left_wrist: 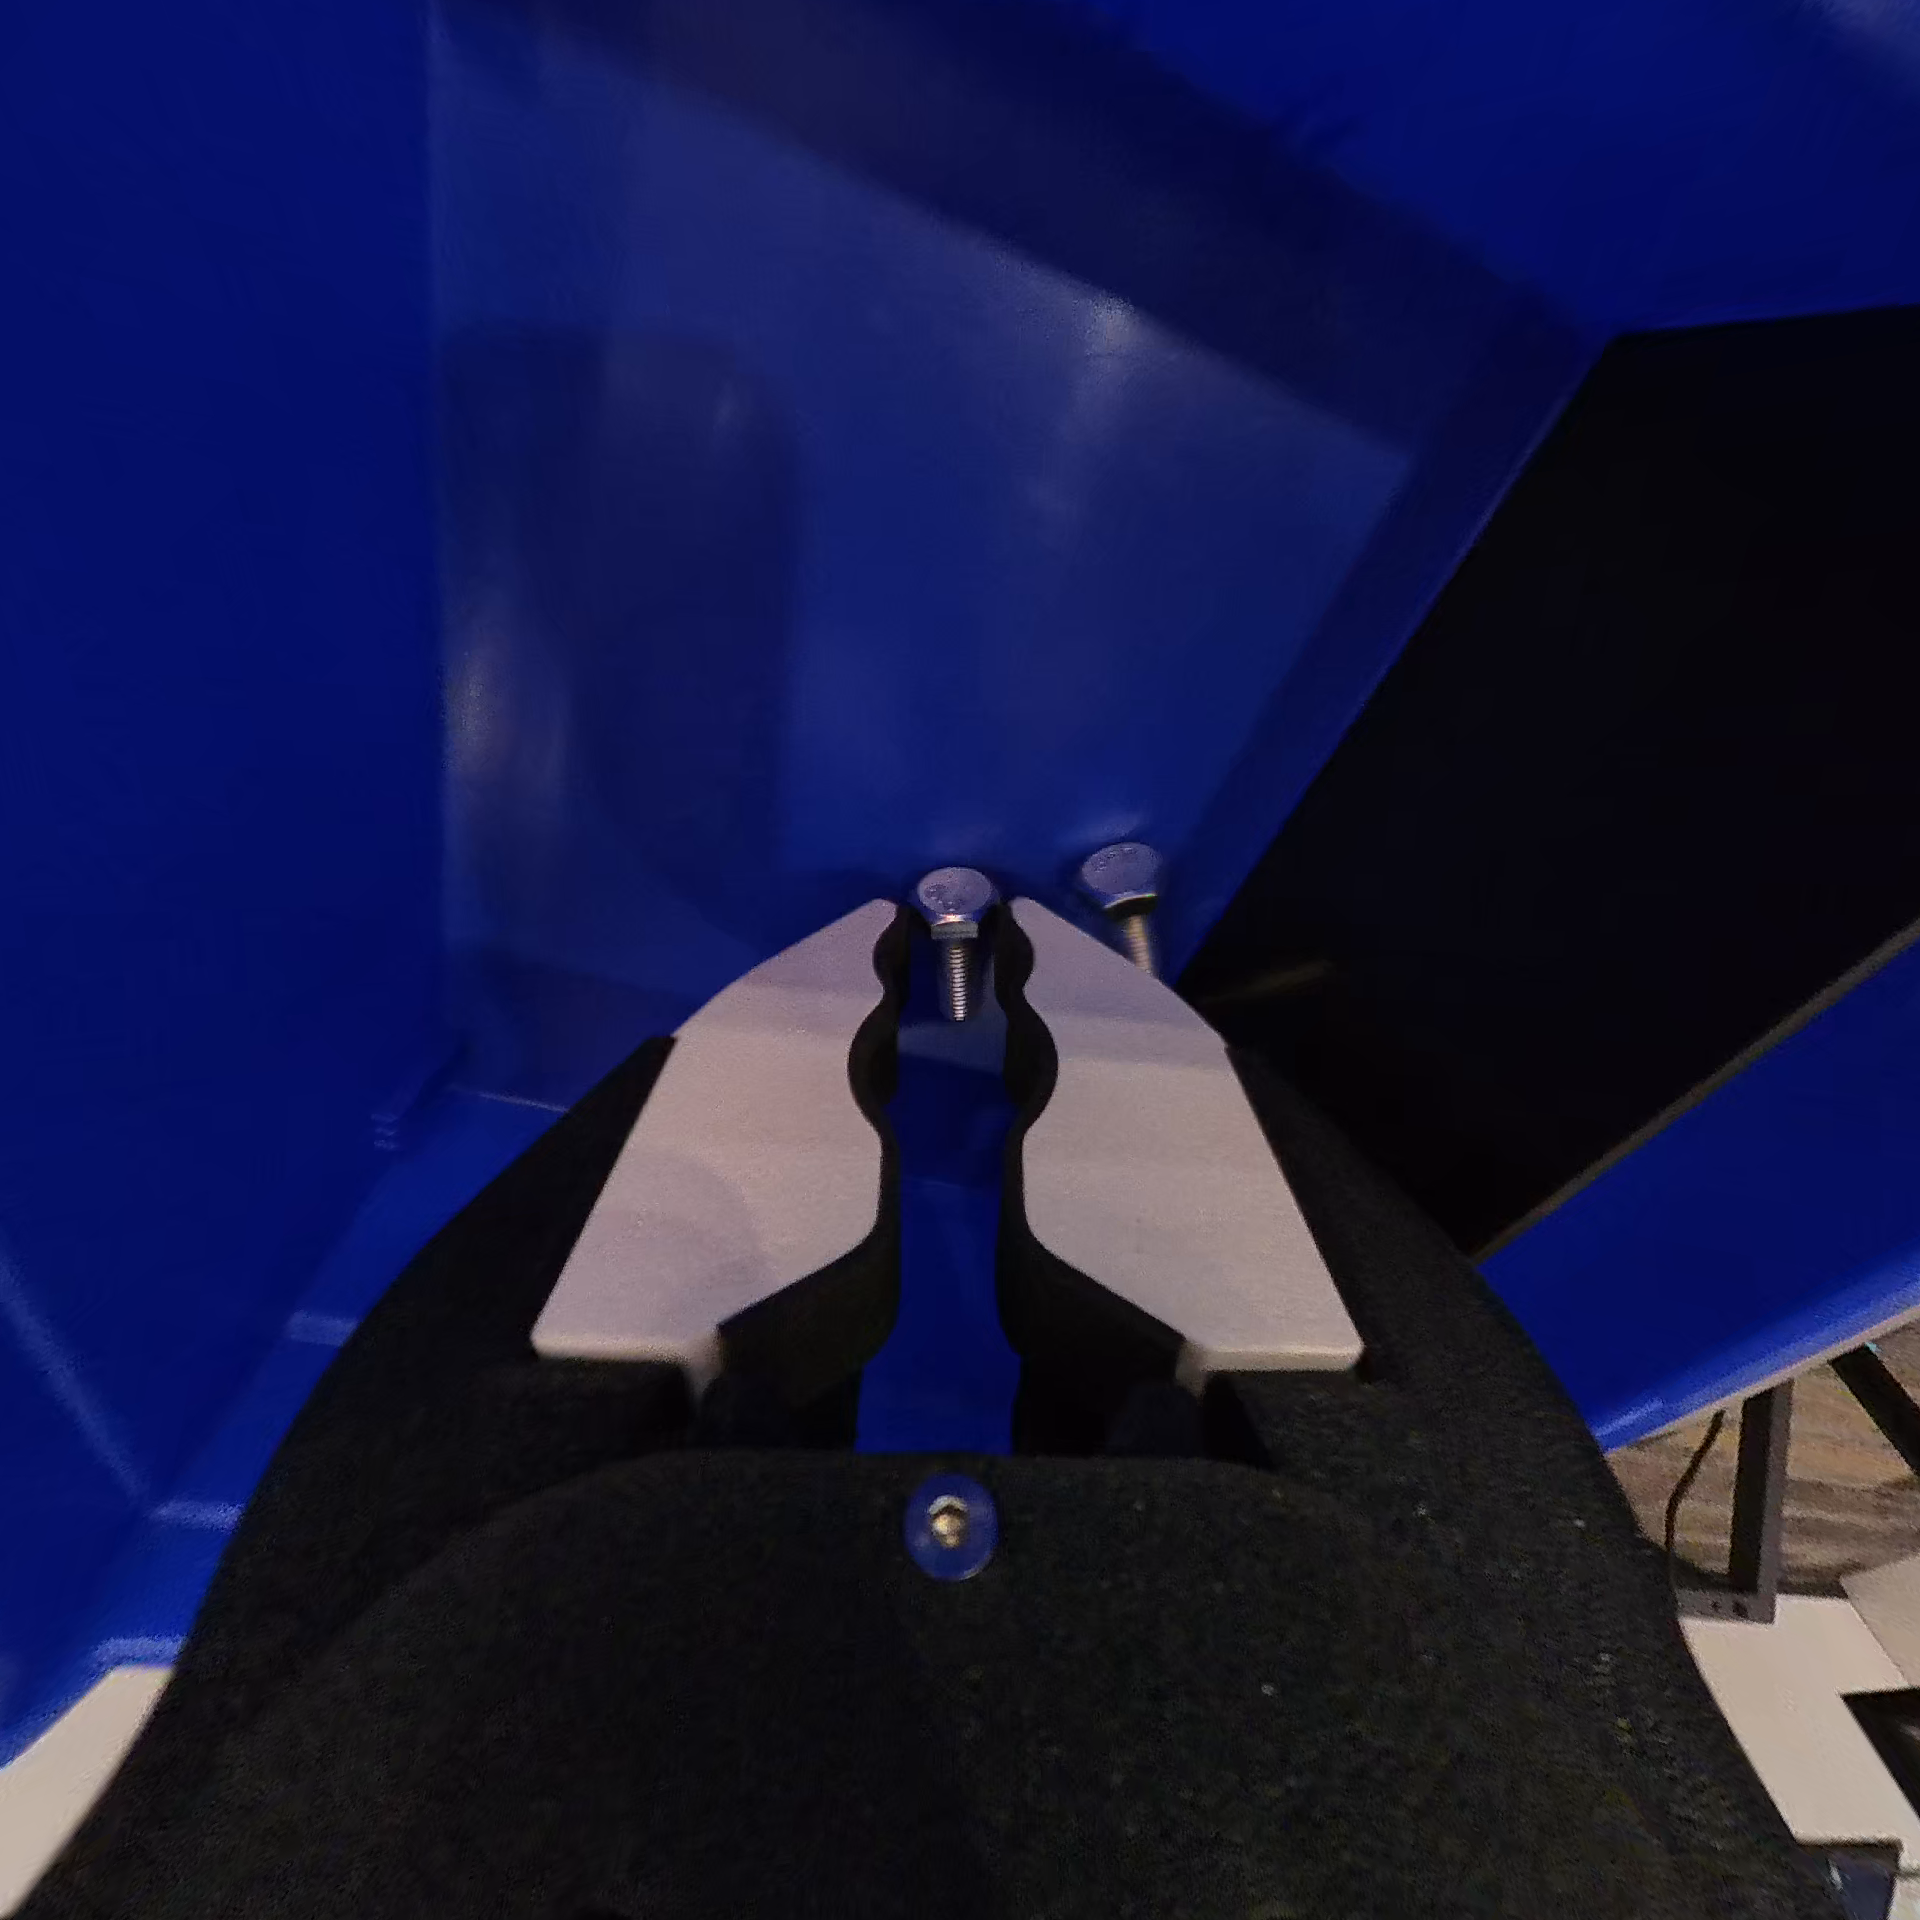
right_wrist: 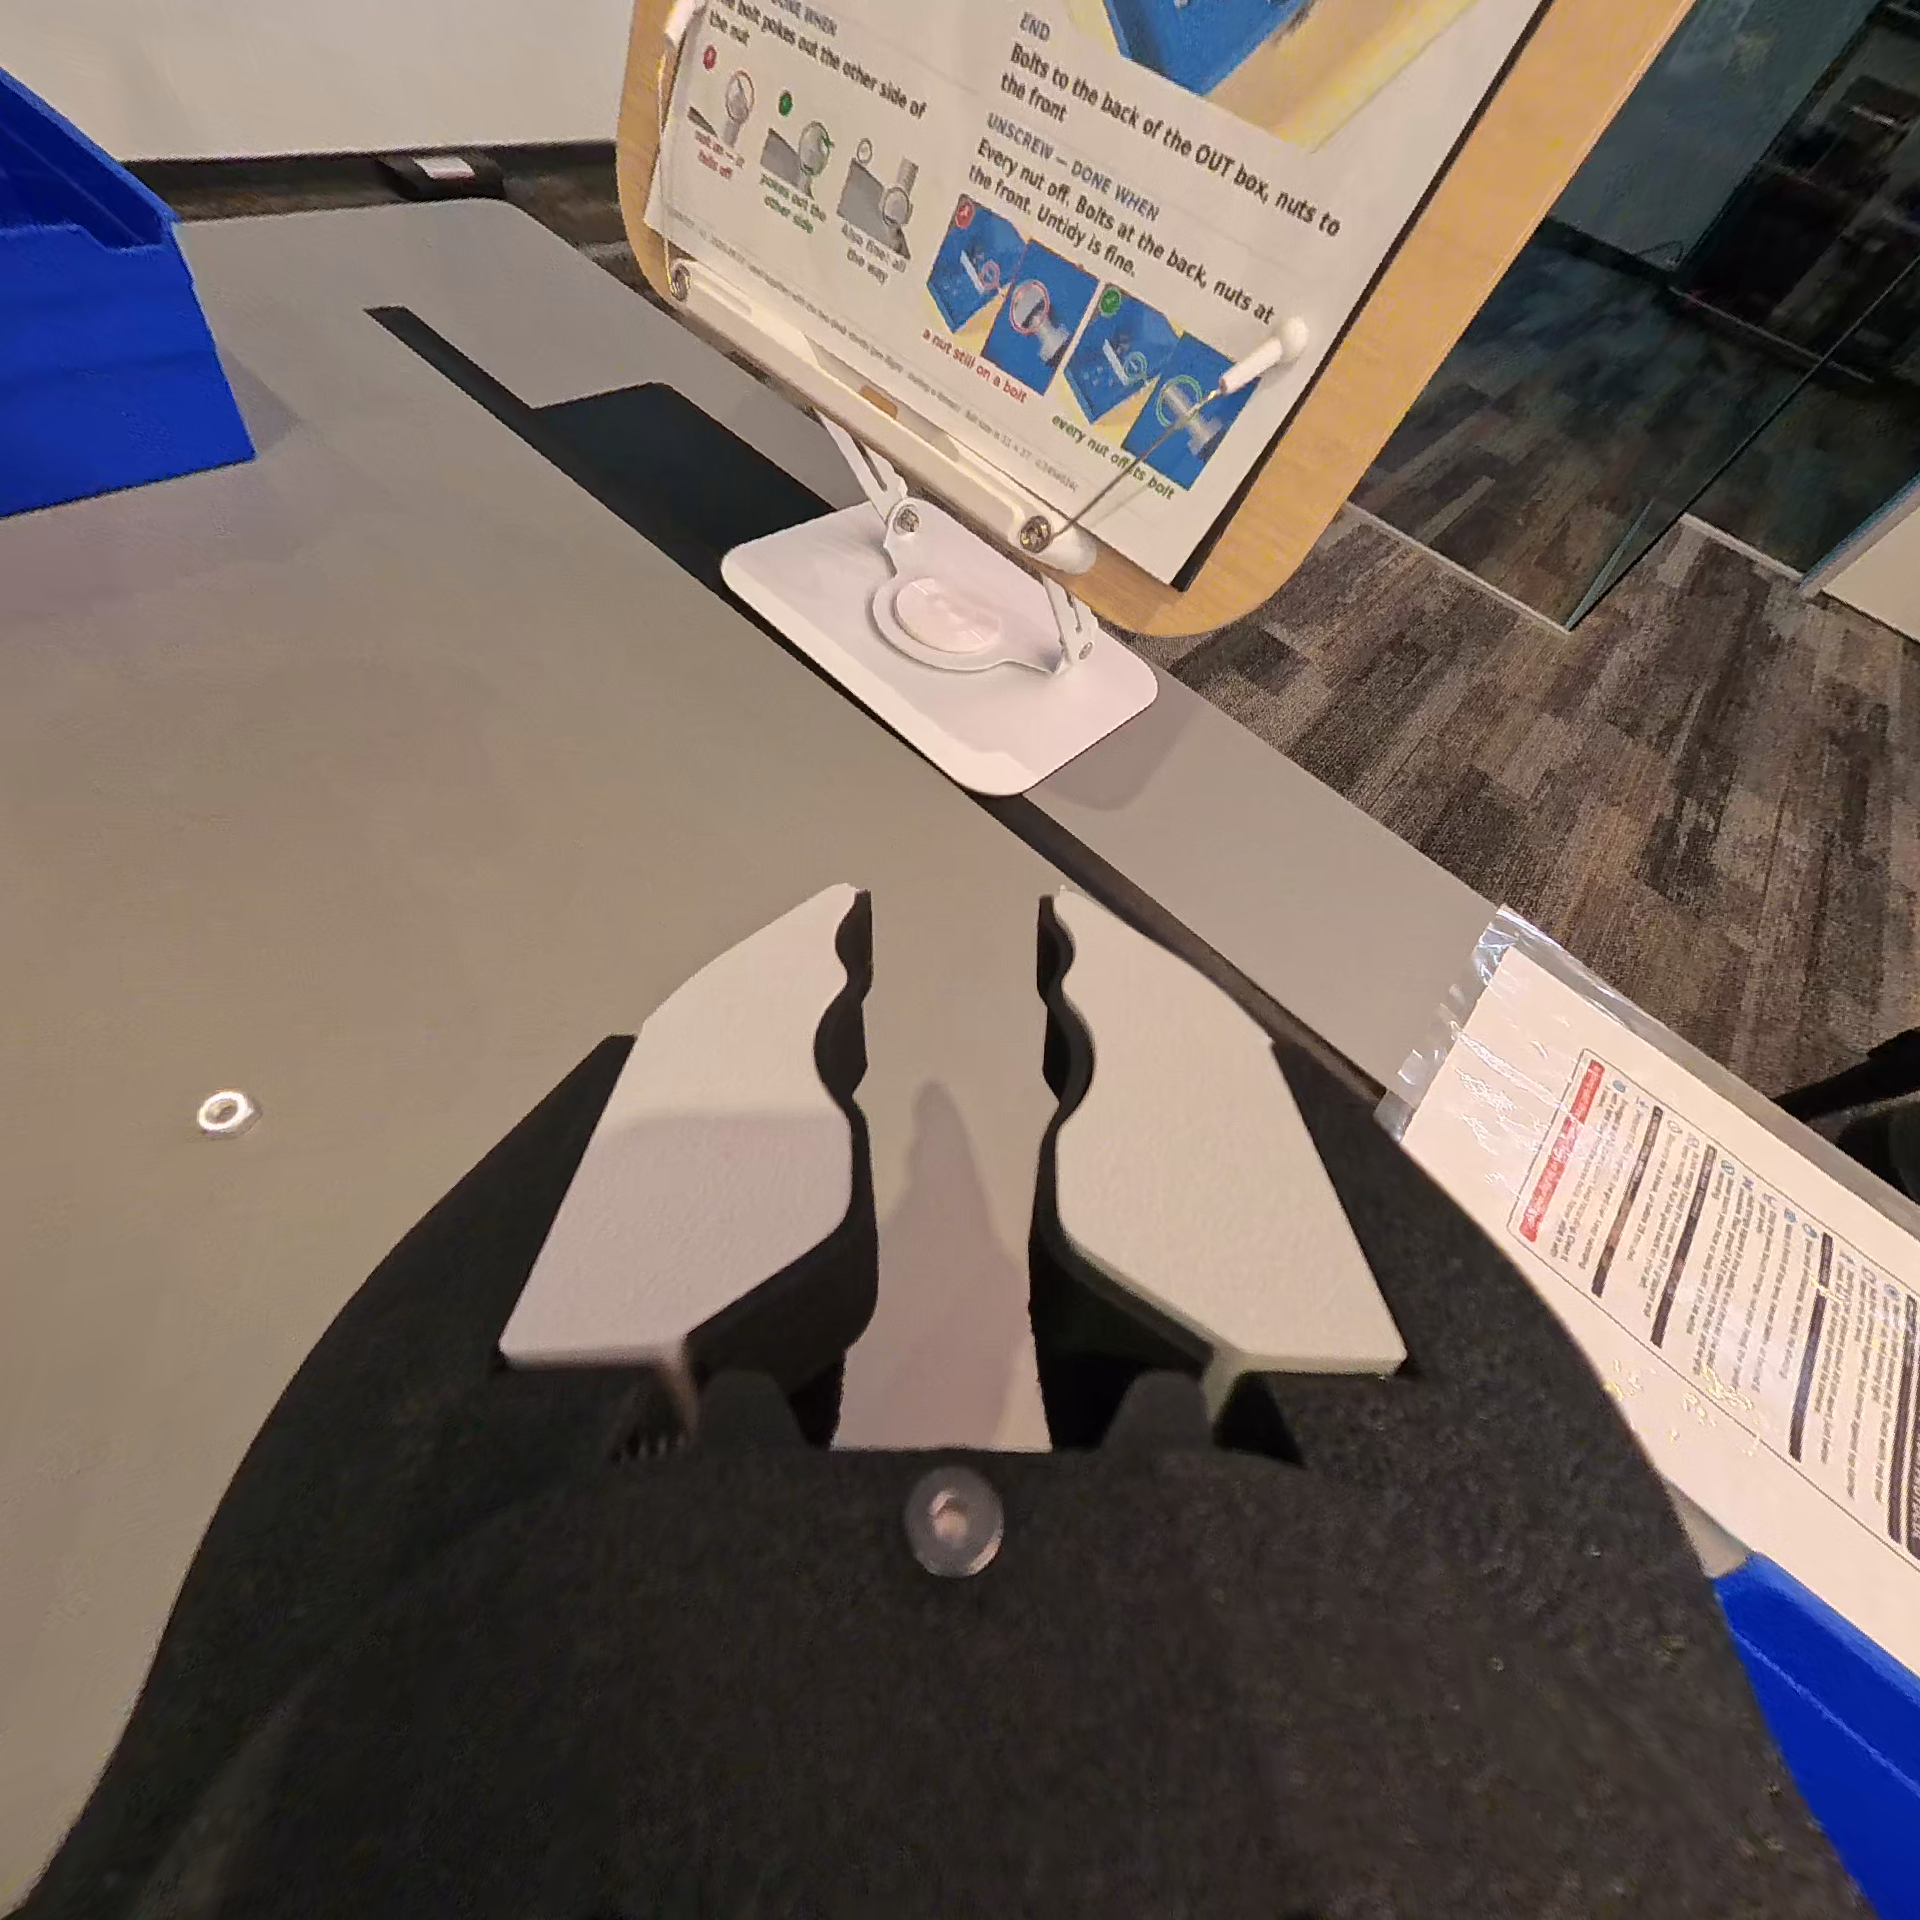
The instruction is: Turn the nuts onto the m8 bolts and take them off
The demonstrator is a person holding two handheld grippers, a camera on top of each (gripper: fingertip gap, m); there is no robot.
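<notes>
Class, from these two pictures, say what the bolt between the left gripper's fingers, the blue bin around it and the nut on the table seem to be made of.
Bolt: bare metal, probably steel; silvery, shiny head, threaded shank.
Blue bin: likely moulded plastic; smooth, glossy, soft reflections.
Nut: bright silvery metal, glinting on the matte grey table.

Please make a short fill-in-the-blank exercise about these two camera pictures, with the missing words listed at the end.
1. The left gripper reaches inside a ____ plastic bin.
2. Its jaws sit on either side of the silver hex-head bolt; a ____ silver bolt lies beside it.
3. The right gripper is ____, with nothing between its jaws.
4. A small silver hex ____ lies on the grey table.

Missing words: blue; second; open; nut
</notes>
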